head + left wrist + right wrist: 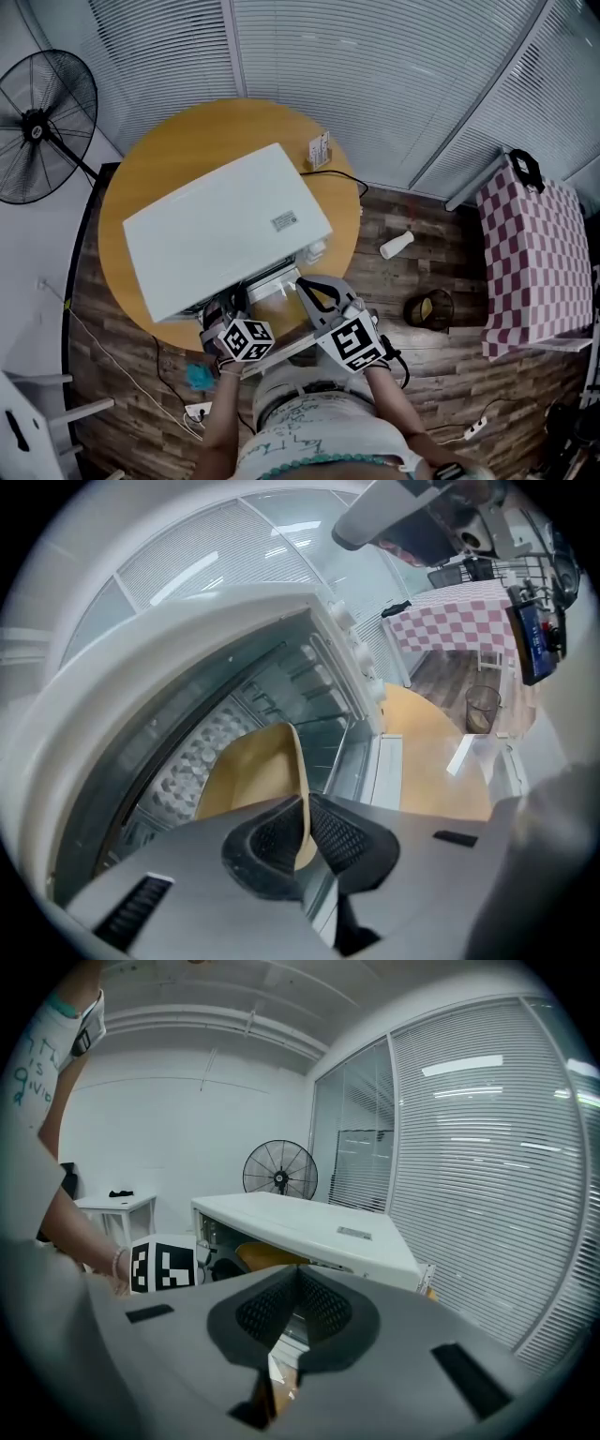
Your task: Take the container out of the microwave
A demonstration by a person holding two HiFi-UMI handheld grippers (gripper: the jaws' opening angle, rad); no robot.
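The white microwave [225,225] stands on a round wooden table [169,150], its front facing me and its door open. Inside the cavity sits a tan container [248,771], also visible in the right gripper view [267,1255]. My left gripper [307,832] reaches into the opening, shut on the container's rim, which stands thin between the pads. In the head view the left gripper [228,311] is at the microwave's front. My right gripper [315,289] hangs by the microwave's front right corner. The right gripper [298,1302] has its pads together with nothing between them.
The open door's glass [389,771] lies to the right of the cavity. A small box [319,150] stands on the table behind the microwave. Around the table are a black fan [42,127], a white bottle [396,245], a wire basket [429,309] and a checked cloth [534,258].
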